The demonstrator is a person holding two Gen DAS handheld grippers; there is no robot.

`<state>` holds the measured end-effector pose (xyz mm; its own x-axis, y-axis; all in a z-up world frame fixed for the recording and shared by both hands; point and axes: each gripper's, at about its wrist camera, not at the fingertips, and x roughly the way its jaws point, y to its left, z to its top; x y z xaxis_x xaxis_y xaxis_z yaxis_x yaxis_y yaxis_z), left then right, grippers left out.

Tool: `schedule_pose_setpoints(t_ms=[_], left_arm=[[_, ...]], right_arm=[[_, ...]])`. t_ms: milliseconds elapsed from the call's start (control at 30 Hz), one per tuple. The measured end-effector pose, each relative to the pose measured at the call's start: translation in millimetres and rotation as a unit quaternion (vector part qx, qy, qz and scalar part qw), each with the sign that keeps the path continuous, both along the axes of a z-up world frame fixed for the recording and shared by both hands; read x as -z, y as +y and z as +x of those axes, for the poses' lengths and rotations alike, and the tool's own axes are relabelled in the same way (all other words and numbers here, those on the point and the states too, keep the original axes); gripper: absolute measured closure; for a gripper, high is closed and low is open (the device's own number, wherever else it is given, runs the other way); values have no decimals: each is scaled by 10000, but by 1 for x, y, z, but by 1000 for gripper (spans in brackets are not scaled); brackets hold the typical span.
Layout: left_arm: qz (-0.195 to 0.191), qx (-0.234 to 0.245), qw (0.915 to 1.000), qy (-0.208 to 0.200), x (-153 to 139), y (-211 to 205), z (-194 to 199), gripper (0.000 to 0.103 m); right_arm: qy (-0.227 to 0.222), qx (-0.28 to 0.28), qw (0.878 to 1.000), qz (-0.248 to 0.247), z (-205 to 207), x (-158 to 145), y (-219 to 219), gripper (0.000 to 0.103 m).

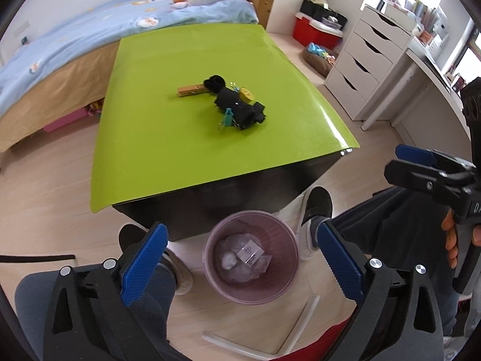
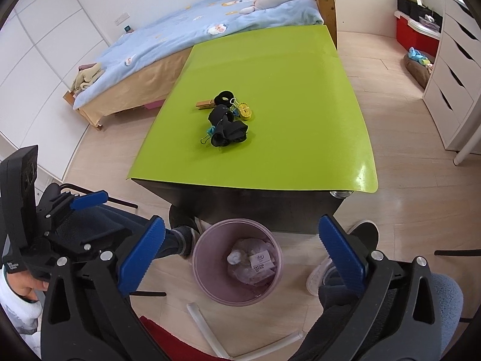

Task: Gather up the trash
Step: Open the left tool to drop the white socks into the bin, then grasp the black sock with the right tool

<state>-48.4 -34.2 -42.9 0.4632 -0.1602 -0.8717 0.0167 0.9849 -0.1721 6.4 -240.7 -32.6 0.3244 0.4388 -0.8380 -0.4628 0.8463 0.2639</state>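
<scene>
**Operator:** Both grippers hang released over the bin: my left gripper [image 1: 242, 260] and right gripper [image 2: 242, 254] hold nothing, jaws spread wide.

**Spotter:** And the trash?

**Operator:** Wrappers lie inside the pink bin [image 1: 210, 258]. On the bench [image 1: 180, 138] a black clutter pile [image 1: 237, 105] remains; I'd judge which pieces are trash, approach low, and pinch one at a time.

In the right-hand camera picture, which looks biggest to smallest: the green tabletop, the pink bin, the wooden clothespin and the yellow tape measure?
1. Green tabletop, by far.
2. Pink bin, though it sits nearer the camera.
3. Wooden clothespin and yellow tape measure look about alike; I would not rank them.
</scene>
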Motion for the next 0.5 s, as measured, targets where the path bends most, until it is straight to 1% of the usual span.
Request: schedule_pose_setpoints(t_ms=[100,200,233,500], left_arm=[[74,-108,9998,-120,-2,6,-1,7],[29,-174,9996,-218,-4,11,-1,7],[78,-202,9995,-245,-5,12,-1,7],[188,-469,9984,-236,-8,23,6,7]], right_arm=[[8,-12,10000,-7,0,1,2,3],[33,-49,10000,-9,0,2,5,3],[35,-57,10000,-11,0,2,6,3],[35,-177,9998,41,6,0,16,3]])
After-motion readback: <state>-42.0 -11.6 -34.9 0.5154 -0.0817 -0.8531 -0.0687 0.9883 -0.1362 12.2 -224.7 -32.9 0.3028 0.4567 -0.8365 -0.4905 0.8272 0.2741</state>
